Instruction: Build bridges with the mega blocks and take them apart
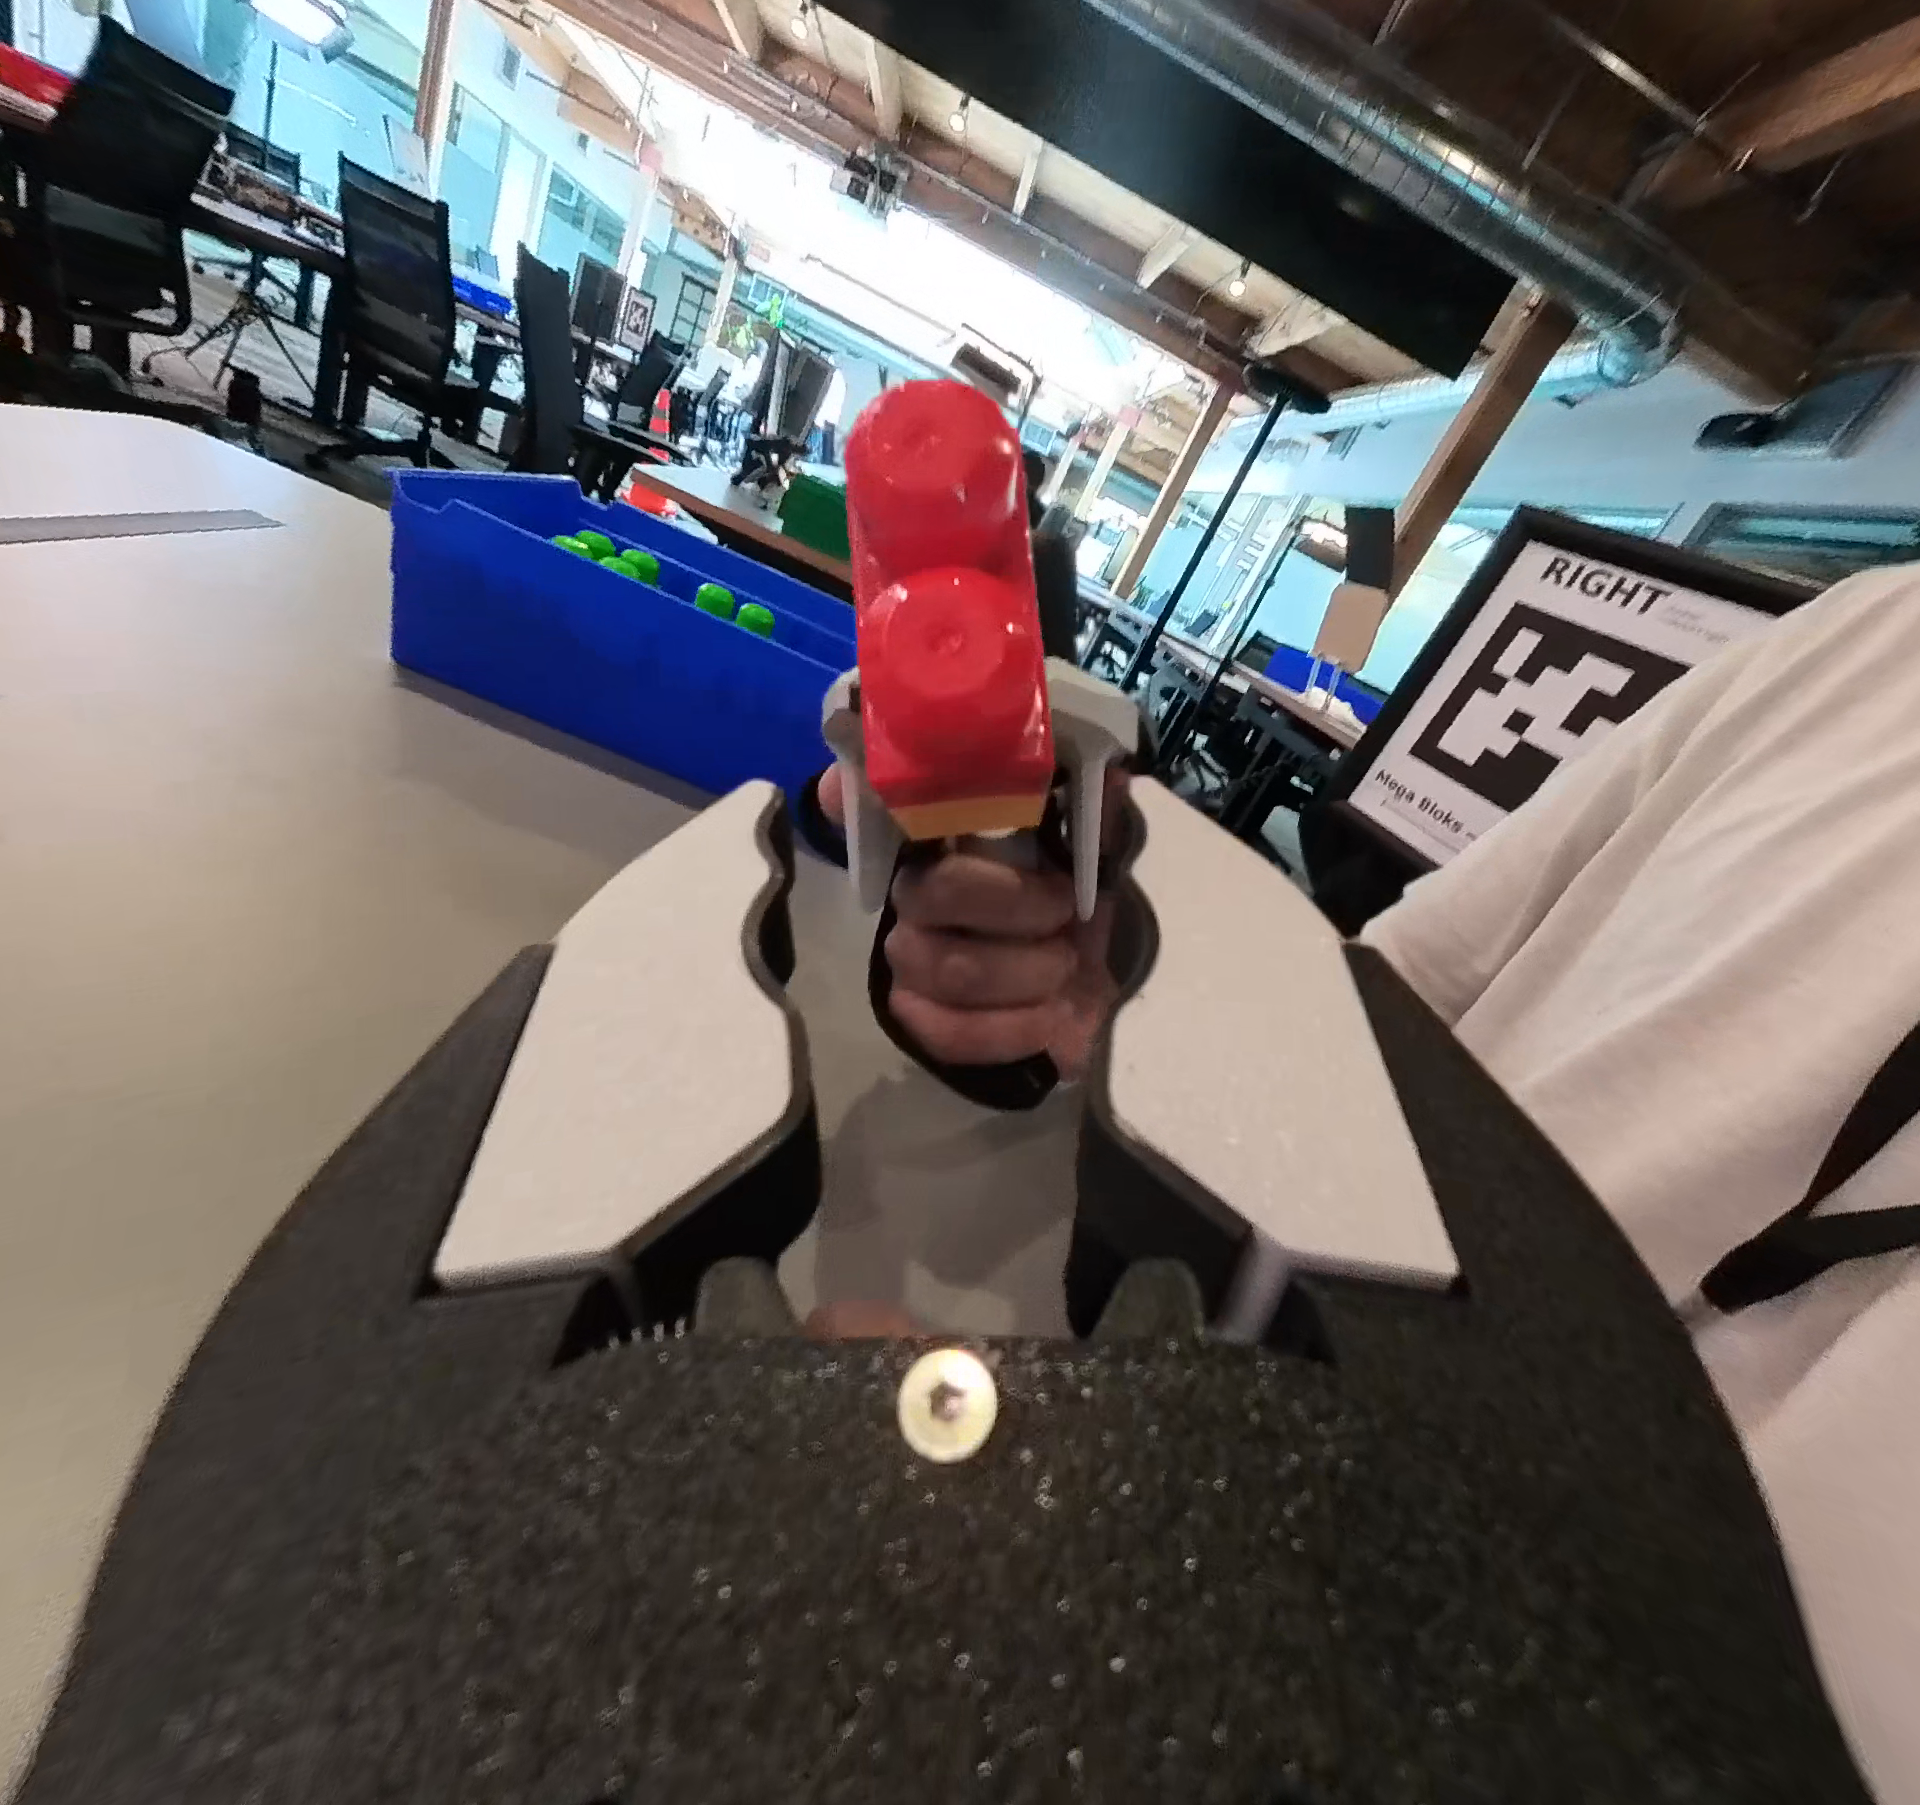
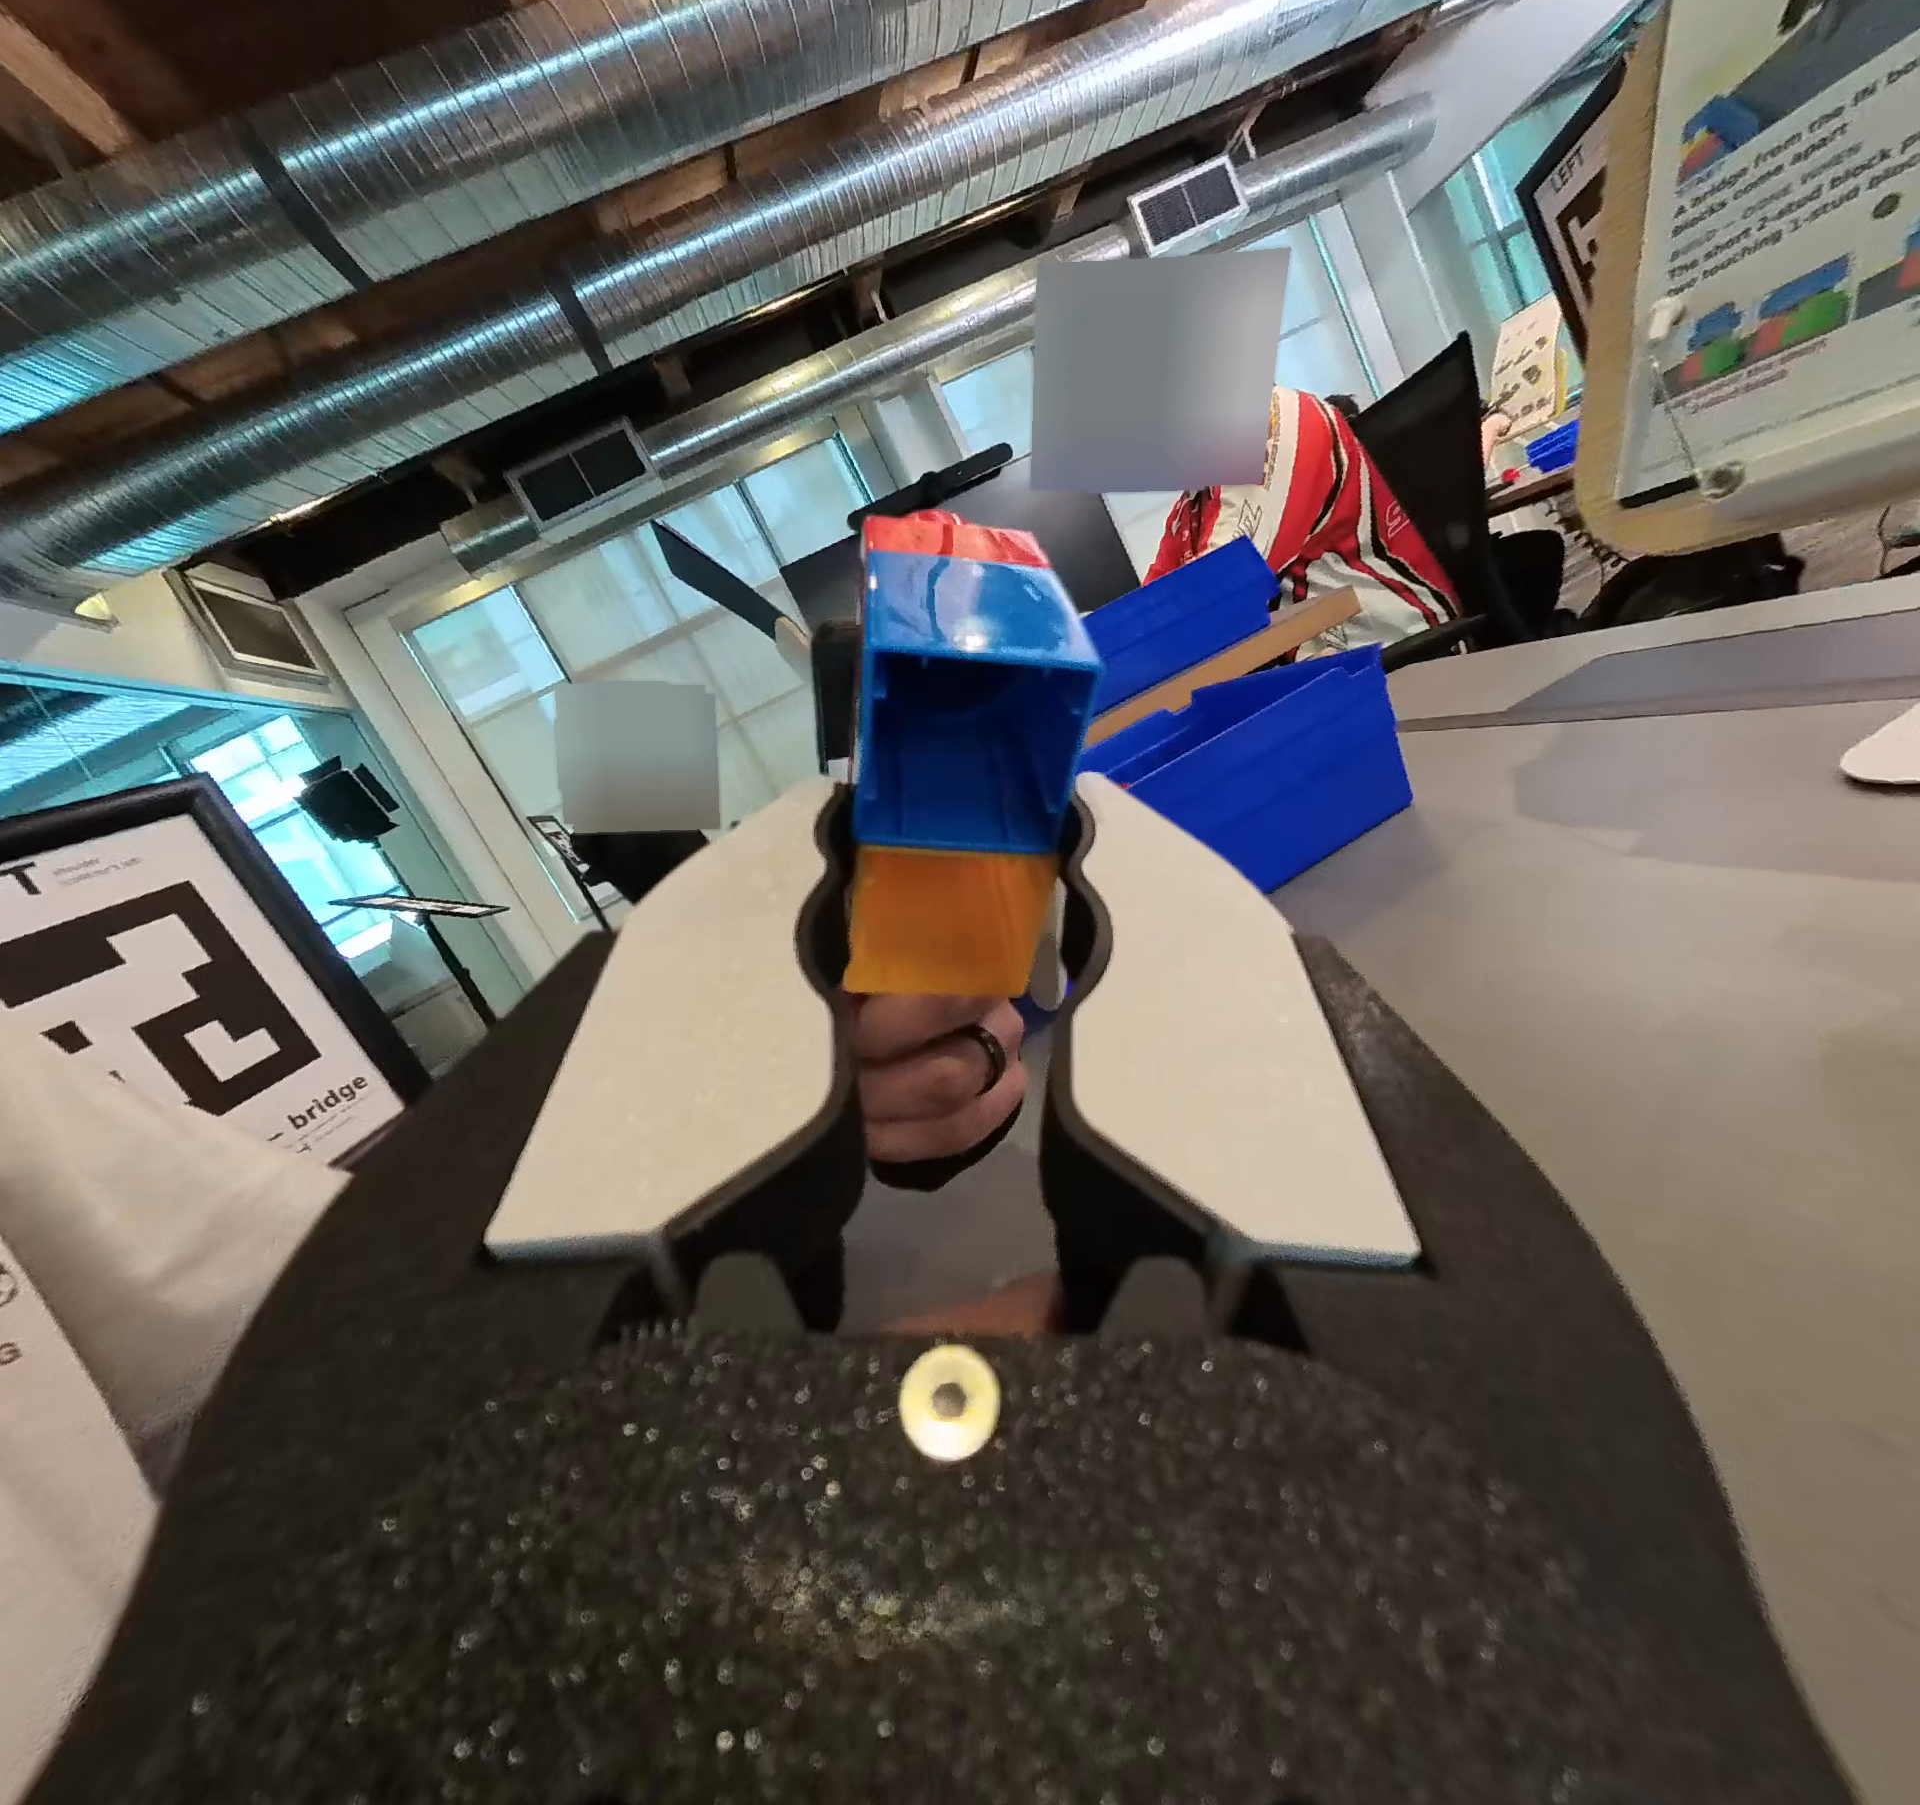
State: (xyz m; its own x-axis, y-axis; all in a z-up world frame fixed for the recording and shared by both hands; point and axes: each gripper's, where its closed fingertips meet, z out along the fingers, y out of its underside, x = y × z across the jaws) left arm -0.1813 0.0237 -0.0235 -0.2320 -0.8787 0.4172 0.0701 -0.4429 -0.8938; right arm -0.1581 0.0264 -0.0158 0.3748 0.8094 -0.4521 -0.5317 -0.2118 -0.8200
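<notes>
We hold bridge aloft: right tongs [image 2: 951, 898] clamp orange block [image 2: 940, 919], left tongs [image 1: 951, 810] gape empty. Next, likely pull red block [image 1: 940, 602] off.

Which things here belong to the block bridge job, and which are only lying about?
Belong to the job:
- red block, blue block and orange block, joined, between the right gripper jaws
- left gripper
- green blocks in the blue bin

Lying about:
- framed marker sign
- office chairs
- ceiling ducts

Black gripper [image 1: 951, 820] — grey fingers [image 1: 644, 1049]
</notes>
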